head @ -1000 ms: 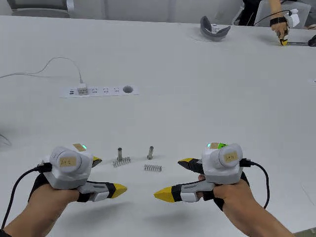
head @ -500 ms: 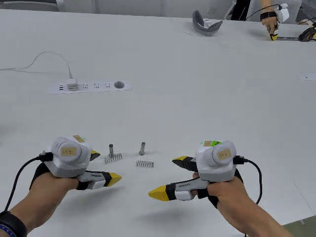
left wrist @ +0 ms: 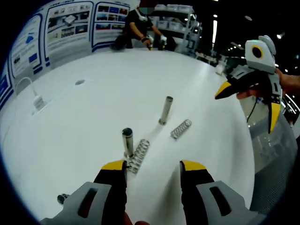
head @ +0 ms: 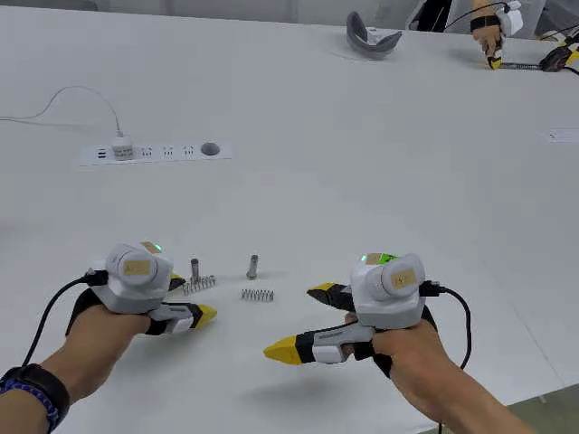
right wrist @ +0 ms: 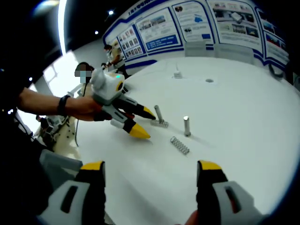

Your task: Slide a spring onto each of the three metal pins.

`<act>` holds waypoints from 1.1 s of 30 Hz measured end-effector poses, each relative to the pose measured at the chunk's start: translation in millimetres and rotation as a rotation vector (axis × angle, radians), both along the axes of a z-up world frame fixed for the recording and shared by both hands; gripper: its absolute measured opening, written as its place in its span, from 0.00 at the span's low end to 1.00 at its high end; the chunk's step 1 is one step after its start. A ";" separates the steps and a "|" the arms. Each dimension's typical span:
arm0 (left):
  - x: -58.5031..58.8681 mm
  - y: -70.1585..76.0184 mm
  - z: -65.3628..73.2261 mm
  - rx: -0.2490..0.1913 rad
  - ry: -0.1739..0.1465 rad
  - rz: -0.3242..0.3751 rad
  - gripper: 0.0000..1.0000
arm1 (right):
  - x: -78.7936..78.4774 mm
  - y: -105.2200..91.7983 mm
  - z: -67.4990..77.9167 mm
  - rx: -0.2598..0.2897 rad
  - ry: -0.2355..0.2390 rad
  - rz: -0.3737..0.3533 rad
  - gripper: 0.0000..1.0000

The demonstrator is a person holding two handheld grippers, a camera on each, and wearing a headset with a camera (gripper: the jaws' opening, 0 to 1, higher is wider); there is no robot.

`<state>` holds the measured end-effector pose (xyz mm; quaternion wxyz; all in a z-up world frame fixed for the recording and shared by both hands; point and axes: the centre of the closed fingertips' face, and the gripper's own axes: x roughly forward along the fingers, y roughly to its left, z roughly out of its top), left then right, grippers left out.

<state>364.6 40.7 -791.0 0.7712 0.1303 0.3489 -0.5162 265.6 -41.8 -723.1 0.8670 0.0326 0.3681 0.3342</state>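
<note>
Two short metal pins stand upright on the white table, the left pin (head: 194, 268) (left wrist: 127, 142) and the right pin (head: 252, 266) (left wrist: 165, 109) (right wrist: 186, 125). One spring (head: 200, 285) (left wrist: 139, 154) lies at the left pin's foot. A second spring (head: 257, 295) (left wrist: 181, 128) (right wrist: 179, 145) lies in front of the right pin. My left gripper (head: 192, 298) (left wrist: 153, 165) is open, its jaws just short of the first spring. My right gripper (head: 297, 321) (right wrist: 149, 165) is open and holds nothing, to the right of the second spring.
A white power strip (head: 154, 152) with a cable lies farther back on the left. A grey curved object (head: 371, 38) sits at the far edge, where another person's hand (head: 491, 29) holds a gripper. A small metal piece (left wrist: 61, 198) lies left of my left gripper's jaws.
The head camera has shifted, so the whole scene sits lower left. My left gripper has crept a little closer to the left pin and its spring. Both grippers stay open.
</note>
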 end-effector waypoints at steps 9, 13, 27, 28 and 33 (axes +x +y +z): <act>7.7 2.1 -8.5 0.026 -0.016 0.018 0.31 | 1.4 1.9 -1.9 0.008 0.004 0.003 0.81; 11.5 2.3 -8.5 0.030 -0.025 0.043 0.27 | 1.2 2.9 -3.5 0.009 0.007 0.005 0.81; -1.6 6.9 -10.0 0.047 -0.021 0.054 0.11 | -0.4 -1.7 -5.2 0.007 0.011 0.001 0.81; -3.8 7.3 -10.0 0.049 -0.021 0.053 0.11 | -0.9 -1.2 -4.8 0.007 0.011 0.001 0.81; -9.1 12.1 -11.4 0.053 -0.001 0.057 0.11 | -2.7 1.4 -5.2 0.012 0.013 0.004 0.81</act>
